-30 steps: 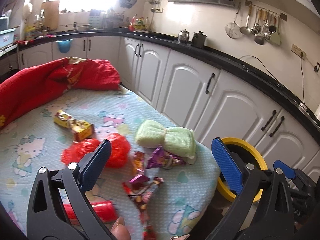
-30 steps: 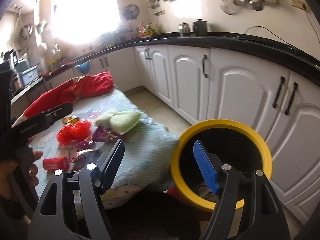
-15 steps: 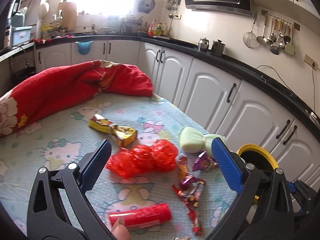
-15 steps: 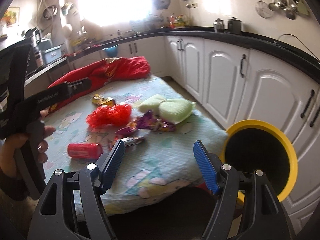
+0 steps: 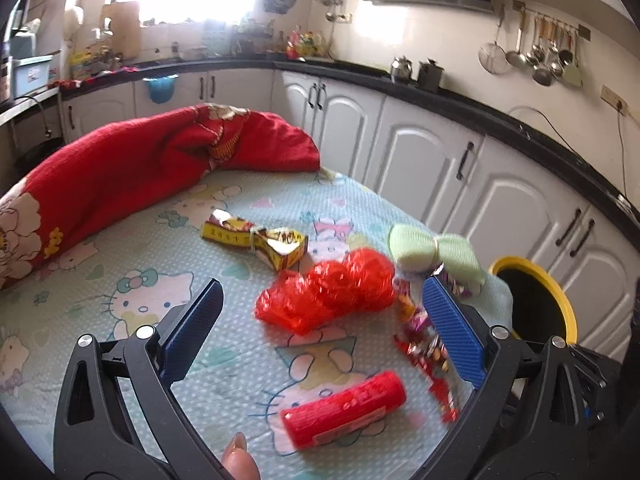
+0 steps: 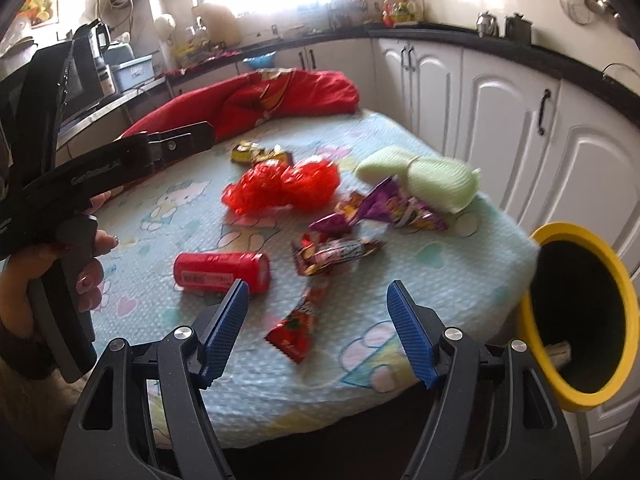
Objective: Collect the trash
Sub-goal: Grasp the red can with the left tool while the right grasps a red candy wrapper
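Observation:
Trash lies on a table under a Hello Kitty cloth (image 5: 120, 280): a crumpled red plastic bag (image 5: 332, 292) (image 6: 280, 186), a red can on its side (image 5: 344, 408) (image 6: 222, 272), flattened yellow boxes (image 5: 256, 240), a purple wrapper (image 6: 380, 208) and red snack wrappers (image 6: 296, 328). A yellow-rimmed black bin (image 5: 536, 304) (image 6: 580, 320) stands off the table's right end. My left gripper (image 5: 322, 308) hangs open above the bag and can, holding nothing. My right gripper (image 6: 318, 304) is open and empty over the near edge, just short of the red wrapper.
A pale green cloth bundle (image 6: 420, 178) sits near the table's right end. A red blanket (image 5: 140, 168) is heaped along the far left. White cabinets (image 5: 420, 152) with a black counter run behind. A hand (image 6: 40, 280) grips the left tool's handle.
Both views have swung left, from the bin toward the table. The bin has slid to the right edge, and the trash now fills the middle. Both grippers stay open.

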### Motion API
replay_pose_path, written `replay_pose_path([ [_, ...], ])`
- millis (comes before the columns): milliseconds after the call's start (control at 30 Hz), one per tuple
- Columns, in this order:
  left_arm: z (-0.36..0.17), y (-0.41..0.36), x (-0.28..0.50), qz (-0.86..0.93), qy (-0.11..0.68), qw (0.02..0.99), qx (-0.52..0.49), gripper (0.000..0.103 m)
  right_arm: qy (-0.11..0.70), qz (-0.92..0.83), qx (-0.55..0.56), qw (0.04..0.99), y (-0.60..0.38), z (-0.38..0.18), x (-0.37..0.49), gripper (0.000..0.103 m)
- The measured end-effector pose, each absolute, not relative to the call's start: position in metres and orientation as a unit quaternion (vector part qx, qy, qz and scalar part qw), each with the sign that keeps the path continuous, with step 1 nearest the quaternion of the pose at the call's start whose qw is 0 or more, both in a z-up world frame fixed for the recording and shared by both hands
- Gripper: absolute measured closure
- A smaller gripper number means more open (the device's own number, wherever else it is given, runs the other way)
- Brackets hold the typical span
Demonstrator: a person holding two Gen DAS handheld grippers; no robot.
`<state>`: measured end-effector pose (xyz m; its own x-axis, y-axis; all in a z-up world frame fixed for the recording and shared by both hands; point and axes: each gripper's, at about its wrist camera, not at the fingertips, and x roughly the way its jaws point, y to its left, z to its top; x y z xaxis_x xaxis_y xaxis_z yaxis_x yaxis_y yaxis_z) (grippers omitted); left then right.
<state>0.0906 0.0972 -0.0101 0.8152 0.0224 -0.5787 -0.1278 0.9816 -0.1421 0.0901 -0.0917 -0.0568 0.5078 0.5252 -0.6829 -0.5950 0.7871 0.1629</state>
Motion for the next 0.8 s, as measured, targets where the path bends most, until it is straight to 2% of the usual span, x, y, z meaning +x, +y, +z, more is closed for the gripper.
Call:
replay_pose_path([
  [67,-0.017,0.100,0.092,0.025,0.315,0.945,-0.085,0.013,0.385,0.325,-0.044,0.862,-0.087,-0.062,0.092,0.036],
  [233,-0.036,0.105,0.093,-0.015,0.351,0.933,-0.081,0.019,0.411,0.329,-0.038,0.849,-0.079,-0.078,0.102,0.049],
  [500,-0.060,0.092,0.091,-0.089,0.389,0.916,-0.045,0.029,0.442,0.330,-0.033,0.833,-0.082,-0.097,0.115,0.081],
  [633,-0.069,0.080,0.093,-0.114,0.405,0.907,-0.010,0.036,0.449,0.337,-0.019,0.827,-0.089,-0.097,0.123,0.084],
  [800,-0.080,0.066,0.094,-0.133,0.422,0.896,0.032,0.039,0.452,0.340,-0.001,0.824,-0.098,-0.092,0.131,0.085],
])
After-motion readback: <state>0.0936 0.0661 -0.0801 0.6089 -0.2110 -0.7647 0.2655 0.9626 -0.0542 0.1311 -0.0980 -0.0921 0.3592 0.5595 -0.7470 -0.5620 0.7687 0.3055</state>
